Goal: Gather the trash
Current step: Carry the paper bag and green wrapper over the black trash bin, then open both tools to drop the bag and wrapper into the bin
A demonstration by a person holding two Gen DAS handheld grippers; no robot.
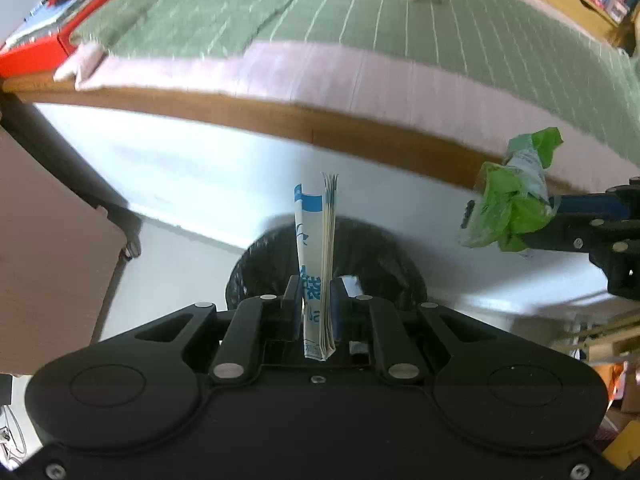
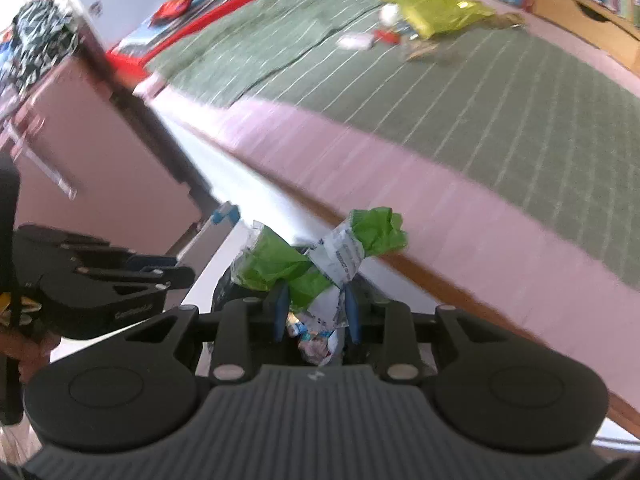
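left tool [image 1: 316,300]: clamped on flat folded blue-white paper packet [image 1: 318,256], above black-lined bin [image 1: 372,256] | right tool [image 2: 316,312]: gripping crumpled green plastic wrapper [image 2: 304,268] | striped green bed cover [image 1: 360,16] beyond

Matt black plastic claw [image 1: 316,300], folded paper packet [image 1: 318,264], crinkled glossy green wrapper [image 2: 304,268]

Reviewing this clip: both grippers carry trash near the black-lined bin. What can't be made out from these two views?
- Black-lined bin, left wrist view: the folded blue-and-white paper packet and the left gripper block the opening, so the contents are unseen.
- Crumpled green-and-white wrapper in the right gripper, right wrist view: print too blurred to read.
- Small litter by the yellow-green bag on the green striped blanket: motion blur, too small to identify.
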